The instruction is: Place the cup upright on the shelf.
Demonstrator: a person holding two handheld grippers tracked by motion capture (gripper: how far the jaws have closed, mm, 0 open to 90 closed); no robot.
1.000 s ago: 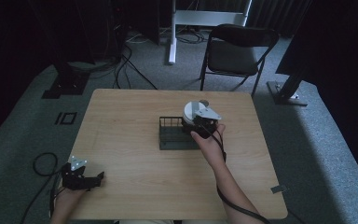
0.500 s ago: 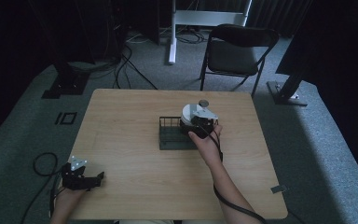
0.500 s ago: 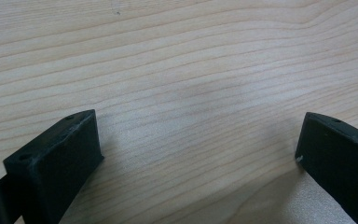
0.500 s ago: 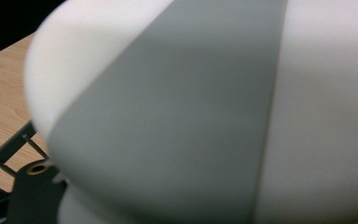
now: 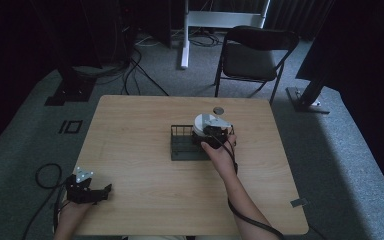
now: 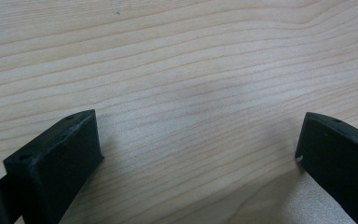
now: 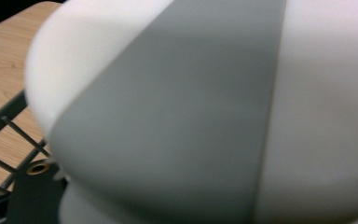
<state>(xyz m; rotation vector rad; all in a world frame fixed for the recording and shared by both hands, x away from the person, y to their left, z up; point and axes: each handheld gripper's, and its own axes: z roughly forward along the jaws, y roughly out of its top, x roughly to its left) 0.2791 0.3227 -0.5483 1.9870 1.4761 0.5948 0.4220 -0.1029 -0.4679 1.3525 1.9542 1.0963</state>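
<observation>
Two grippers, one rack, one plate, on a wooden table.

Left gripper: rests low at the table's near corner, jaws spread wide over bare wood, nothing between them.

Right gripper: held over the far end of a black wire rack. Directly ahead of it, very close, a white plate with a broad grey band, standing in or just above the rack wires. Jaws hidden; whether they grip the plate cannot be told.

Beyond the right gripper: a small dark round object on the table.

Progress, as a judgement: plate at the rack, seating or removal unclear; release not confirmed.
</observation>
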